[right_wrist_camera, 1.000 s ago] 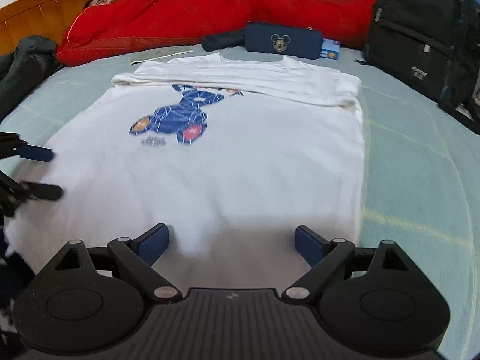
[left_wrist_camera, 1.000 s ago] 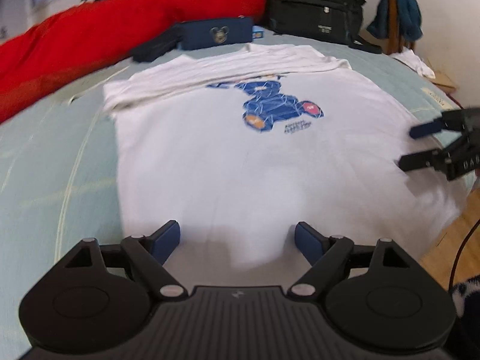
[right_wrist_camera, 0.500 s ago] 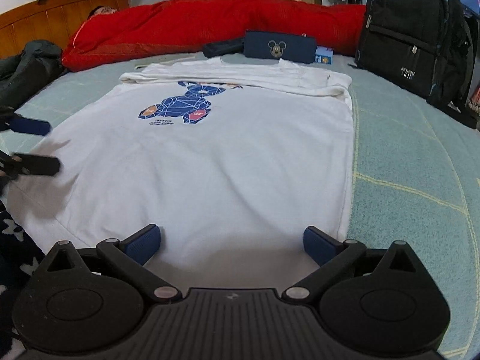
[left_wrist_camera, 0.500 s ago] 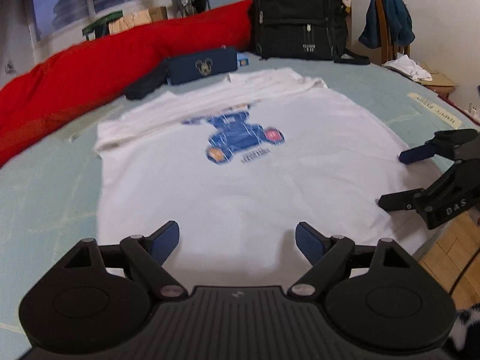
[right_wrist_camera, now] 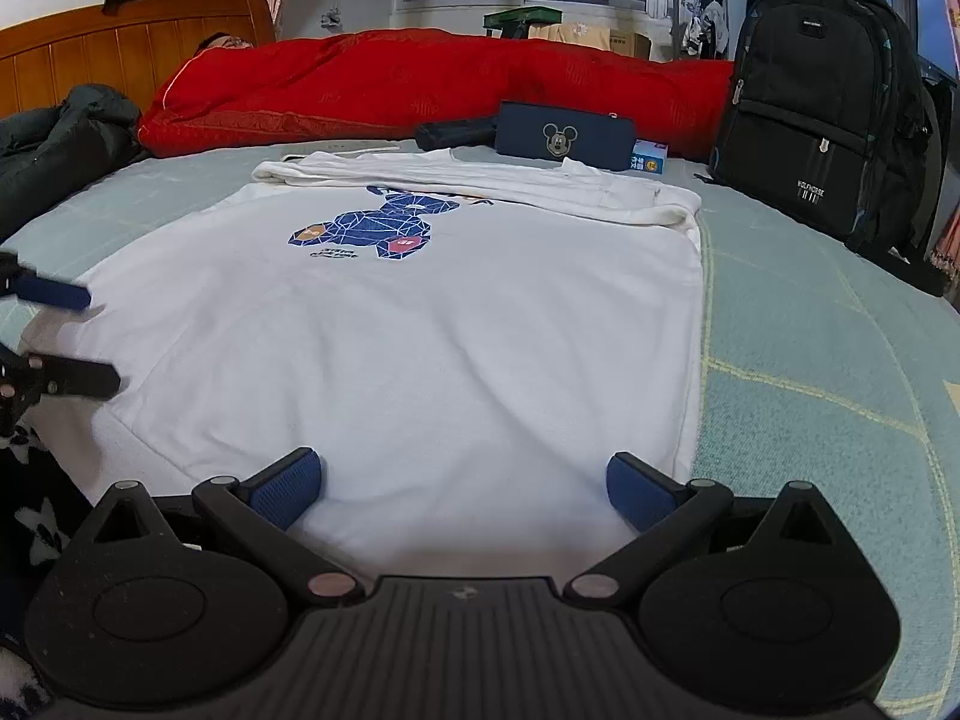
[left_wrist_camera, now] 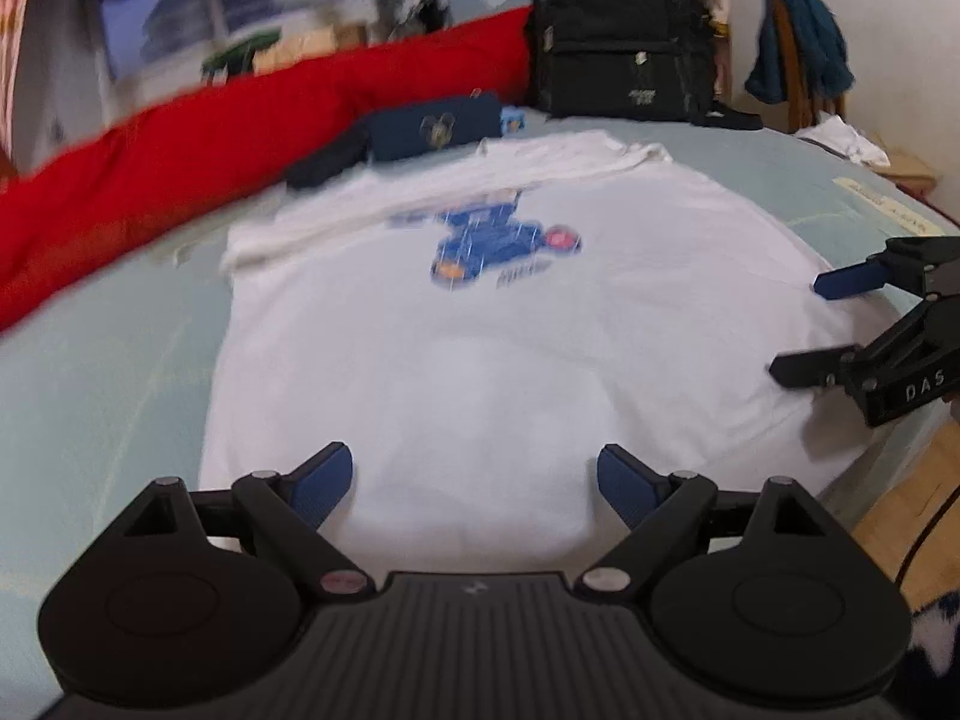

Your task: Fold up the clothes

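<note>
A white T-shirt (left_wrist_camera: 480, 360) with a blue bear print (left_wrist_camera: 498, 240) lies flat on the bed, its far part folded over into a band (right_wrist_camera: 480, 183). It also shows in the right wrist view (right_wrist_camera: 420, 348). My left gripper (left_wrist_camera: 474, 483) is open and empty just above the shirt's near hem. My right gripper (right_wrist_camera: 465, 483) is open and empty at the near hem beside the shirt's right edge. Each gripper shows in the other's view, the right one (left_wrist_camera: 840, 324) and the left one (right_wrist_camera: 72, 336), both with jaws apart over the hem corners.
The bed has a pale green sheet (right_wrist_camera: 810, 360). A red quilt (right_wrist_camera: 420, 84) lies along the far side. A navy Mickey pouch (right_wrist_camera: 564, 135) and a black backpack (right_wrist_camera: 822, 114) stand behind the shirt. A wooden headboard (right_wrist_camera: 120, 54) is at far left. The floor (left_wrist_camera: 900, 516) lies off the bed's edge.
Both grippers have pulled back and tilted up from over the shirt toward its near hem. Both stayed open. The shirt has not moved.
</note>
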Motion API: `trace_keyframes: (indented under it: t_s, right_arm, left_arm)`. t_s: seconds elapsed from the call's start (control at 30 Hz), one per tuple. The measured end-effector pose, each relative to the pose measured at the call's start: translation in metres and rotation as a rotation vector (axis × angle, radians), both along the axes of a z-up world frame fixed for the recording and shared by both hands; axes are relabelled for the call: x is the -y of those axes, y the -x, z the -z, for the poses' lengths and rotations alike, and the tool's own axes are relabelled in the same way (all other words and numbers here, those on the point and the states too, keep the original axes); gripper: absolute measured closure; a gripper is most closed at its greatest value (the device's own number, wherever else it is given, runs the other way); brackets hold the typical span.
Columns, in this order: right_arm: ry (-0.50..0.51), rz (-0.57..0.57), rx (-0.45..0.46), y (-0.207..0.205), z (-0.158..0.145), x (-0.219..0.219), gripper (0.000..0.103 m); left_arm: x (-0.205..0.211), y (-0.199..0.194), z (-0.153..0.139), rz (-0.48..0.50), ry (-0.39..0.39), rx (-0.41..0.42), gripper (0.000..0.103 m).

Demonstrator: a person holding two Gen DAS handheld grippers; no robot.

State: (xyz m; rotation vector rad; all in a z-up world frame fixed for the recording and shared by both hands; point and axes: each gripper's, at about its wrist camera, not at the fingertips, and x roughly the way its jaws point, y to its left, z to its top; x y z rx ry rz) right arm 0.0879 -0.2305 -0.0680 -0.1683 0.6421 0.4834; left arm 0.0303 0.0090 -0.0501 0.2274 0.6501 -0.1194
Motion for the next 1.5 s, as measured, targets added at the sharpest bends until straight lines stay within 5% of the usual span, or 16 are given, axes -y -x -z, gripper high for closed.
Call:
trace_keyframes:
  t_s: [0.13, 0.37, 0.57, 0.7, 0.87, 1.03, 1.5]
  right_arm:
    - [0.007, 0.006, 0.005, 0.001, 0.001, -0.001, 0.0]
    - [0.005, 0.007, 0.017, 0.004, 0.002, -0.001, 0.0]
    - [0.032, -0.008, -0.013, 0.006, -0.012, -0.005, 0.0]
    - [0.086, -0.123, 0.093, 0.024, -0.031, -0.013, 0.0]
    - [0.27, -0.342, 0.221, 0.051, -0.032, -0.035, 0.0]
    - [0.414, -0.448, 0.253, 0.067, -0.013, -0.055, 0.0]
    - [0.477, -0.456, 0.224, 0.063, 0.004, -0.062, 0.0]
  left_arm:
    - [0.008, -0.016, -0.004, 0.012, -0.036, 0.015, 0.014]
    - [-0.021, -0.009, 0.015, -0.098, 0.134, -0.07, 0.013]
    - [-0.019, 0.011, -0.004, -0.07, 0.025, 0.005, 0.013]
    - [-0.003, 0.02, -0.01, 0.032, -0.126, 0.049, 0.013]
    - [0.019, 0.034, -0.006, 0.184, -0.291, 0.054, 0.012]
    - [0.033, 0.029, -0.003, 0.184, -0.32, 0.021, 0.012]
    - [0.049, 0.032, -0.002, 0.225, -0.313, 0.011, 0.012]
